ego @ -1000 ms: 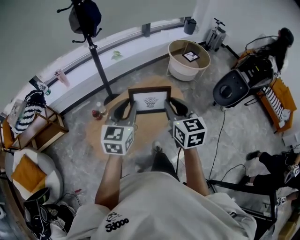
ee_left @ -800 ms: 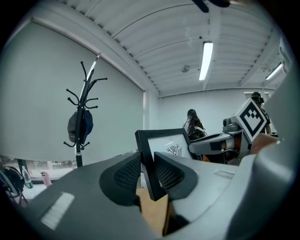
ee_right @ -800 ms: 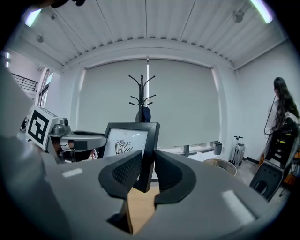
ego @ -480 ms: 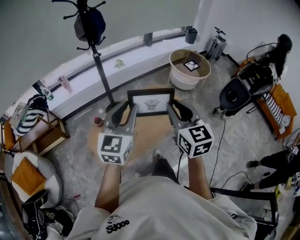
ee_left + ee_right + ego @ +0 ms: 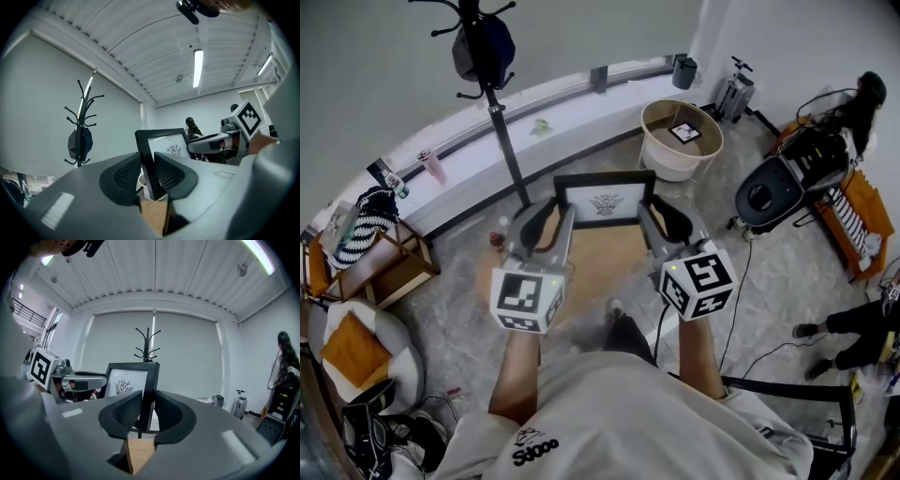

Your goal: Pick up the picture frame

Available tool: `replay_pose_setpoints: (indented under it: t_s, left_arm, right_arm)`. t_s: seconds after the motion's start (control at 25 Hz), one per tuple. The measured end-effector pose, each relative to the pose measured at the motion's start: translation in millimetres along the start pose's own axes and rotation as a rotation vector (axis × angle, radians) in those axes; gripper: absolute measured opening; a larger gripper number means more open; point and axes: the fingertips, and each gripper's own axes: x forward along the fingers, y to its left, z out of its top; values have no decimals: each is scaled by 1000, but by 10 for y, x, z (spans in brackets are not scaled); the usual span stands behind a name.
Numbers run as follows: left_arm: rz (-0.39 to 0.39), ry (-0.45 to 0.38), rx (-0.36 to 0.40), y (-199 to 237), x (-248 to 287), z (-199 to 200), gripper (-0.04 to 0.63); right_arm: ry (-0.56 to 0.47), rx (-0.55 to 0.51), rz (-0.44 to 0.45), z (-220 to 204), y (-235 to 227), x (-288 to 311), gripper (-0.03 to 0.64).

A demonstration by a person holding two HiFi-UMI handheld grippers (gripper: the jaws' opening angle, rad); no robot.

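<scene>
Picture frame point(image 5: 605, 199), plant drawing: held upright, left edge clamped by left gripper point(image 5: 546, 228), right edge by right gripper point(image 5: 661, 223); coat stand point(image 5: 504, 141) well apart.

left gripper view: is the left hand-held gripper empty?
No, the left hand-held gripper is clamped on the black side edge of the picture frame.

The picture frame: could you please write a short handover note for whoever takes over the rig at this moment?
Left gripper: shut on the left edge of the picture frame.
Right gripper: shut on its right edge.
The frame is upright between both, apparently clear of the round wooden surface below.
Done: grasp and lift.
Left: just keep it level and steady.
</scene>
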Motion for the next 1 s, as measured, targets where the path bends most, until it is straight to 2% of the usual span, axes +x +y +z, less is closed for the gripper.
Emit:
replay_pose_setpoints:
  t_s: [1.0]
  left_arm:
    - [23,41,-39,61,-2,-140,98]
  right_arm:
    - [31,0,13,-51,35,58,87]
